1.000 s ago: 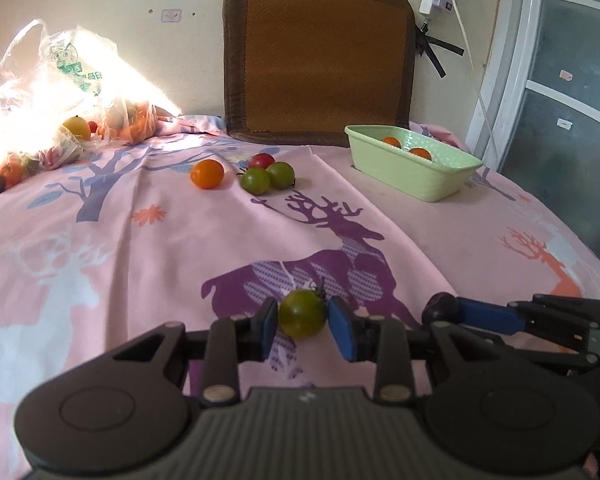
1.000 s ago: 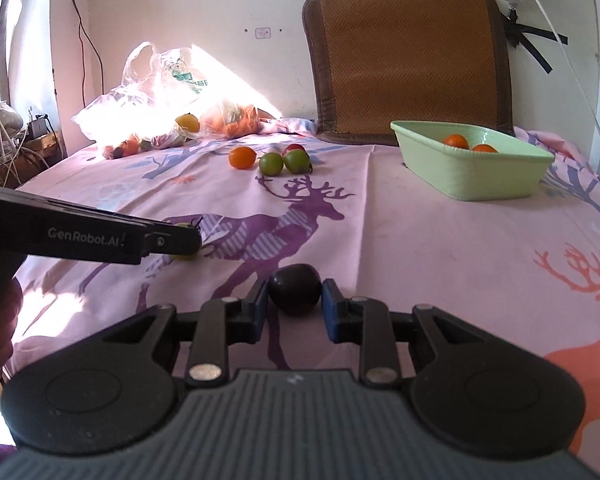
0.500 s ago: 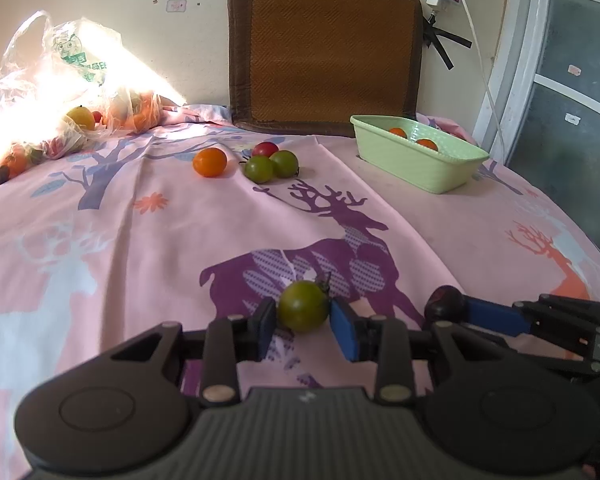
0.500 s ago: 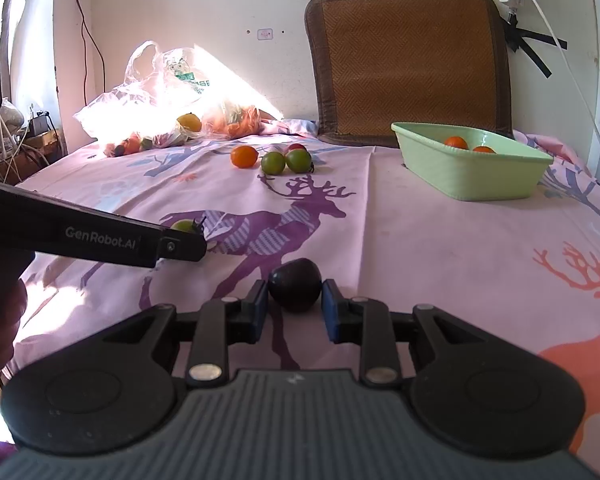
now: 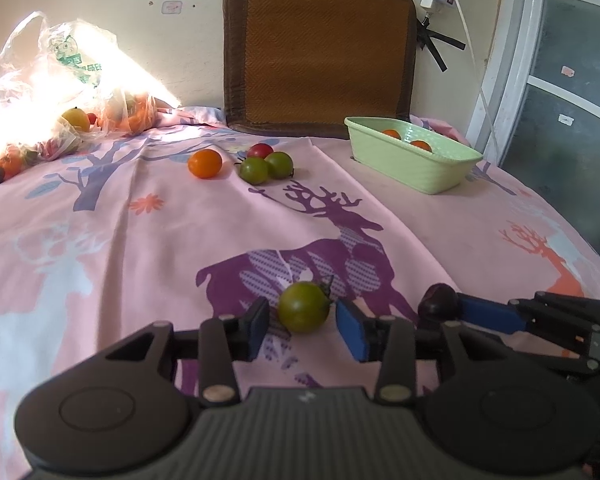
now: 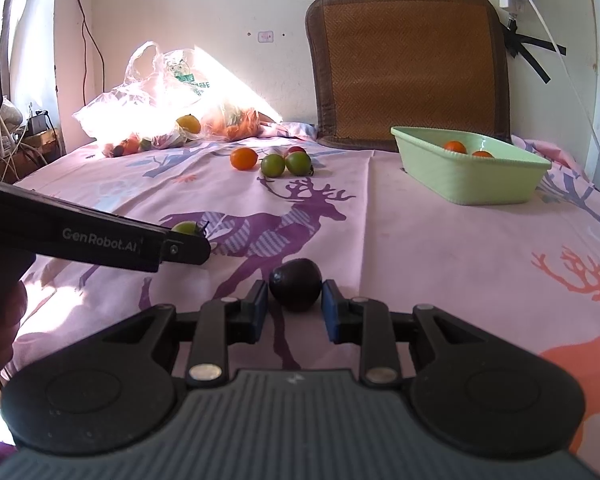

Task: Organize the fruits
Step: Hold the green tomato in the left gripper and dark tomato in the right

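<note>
The left tool (image 5: 303,326) has just been opening: its blue pads now stand clear on either side of the green tomato (image 5: 304,307), which sits on the pink deer-print cloth (image 5: 139,248) of the surface. The right tool (image 6: 293,307) is closed on a dark purple-black tomato (image 6: 295,284), pads pressing both flanks. The light green basket (image 6: 472,180), already holding two orange tomatoes, stands well apart at the far right. If the green tomato is meant for the basket, the left tool should be re-centred, closed gently and lifted straight up so that the round fruit does not roll. The right tool should hold its squeeze steady, since a ripe tomato bruises easily.
</note>
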Tool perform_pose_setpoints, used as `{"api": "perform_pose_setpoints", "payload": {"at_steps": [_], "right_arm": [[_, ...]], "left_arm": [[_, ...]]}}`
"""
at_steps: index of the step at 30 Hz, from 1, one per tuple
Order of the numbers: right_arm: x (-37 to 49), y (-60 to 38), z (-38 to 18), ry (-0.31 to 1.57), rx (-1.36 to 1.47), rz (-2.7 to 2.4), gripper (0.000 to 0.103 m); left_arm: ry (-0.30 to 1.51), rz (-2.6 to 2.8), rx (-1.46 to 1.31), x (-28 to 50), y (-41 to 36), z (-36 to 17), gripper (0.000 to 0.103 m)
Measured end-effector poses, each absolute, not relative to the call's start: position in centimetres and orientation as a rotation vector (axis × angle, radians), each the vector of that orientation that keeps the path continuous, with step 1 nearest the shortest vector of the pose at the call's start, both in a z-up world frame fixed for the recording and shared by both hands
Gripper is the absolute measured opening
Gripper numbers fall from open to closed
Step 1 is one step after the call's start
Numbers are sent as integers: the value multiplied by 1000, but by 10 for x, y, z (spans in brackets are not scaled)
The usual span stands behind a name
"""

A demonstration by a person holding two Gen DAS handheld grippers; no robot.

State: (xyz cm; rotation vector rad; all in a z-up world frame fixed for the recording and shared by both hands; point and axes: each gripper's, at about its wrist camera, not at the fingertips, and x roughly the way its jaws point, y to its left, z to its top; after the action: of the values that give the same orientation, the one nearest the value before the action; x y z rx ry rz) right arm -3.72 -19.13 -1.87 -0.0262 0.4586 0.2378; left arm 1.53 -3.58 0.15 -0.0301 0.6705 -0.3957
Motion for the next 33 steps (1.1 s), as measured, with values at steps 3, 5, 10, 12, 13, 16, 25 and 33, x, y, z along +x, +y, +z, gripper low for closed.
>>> {"api": "perform_pose_setpoints", "payload": {"at_steps": [3,5,10,12,13,16,25,33], "right_arm": [[-37,-191,-19,457,-24,239,32],[-37,-191,-19,457,-25,239,33],[-38,-189,-17,444,-28,240,45],[-39,-188,-17,437,-35,241,45],[-39,-187,-17,435,-36,240,45],[-38,-187,-17,434,-36,236,45],[-37,-187,-17,436,-28,229,45],[-36,-189,-19,432,-19,226,45]], "left_arm": [[668,-399,-34,14,-34,2,47],[665,-400,-34,14,-33,1,47],[663,-399,-48,14,-28,2,48],[662,-397,-50,15,-28,2,48],[662,-398,-50,15,-28,2,48],[661,-406,-45,15,-30,2,48],[653,-433,-23,14,-35,2,48],[650,-433,-5,15,-38,1,48]]}}
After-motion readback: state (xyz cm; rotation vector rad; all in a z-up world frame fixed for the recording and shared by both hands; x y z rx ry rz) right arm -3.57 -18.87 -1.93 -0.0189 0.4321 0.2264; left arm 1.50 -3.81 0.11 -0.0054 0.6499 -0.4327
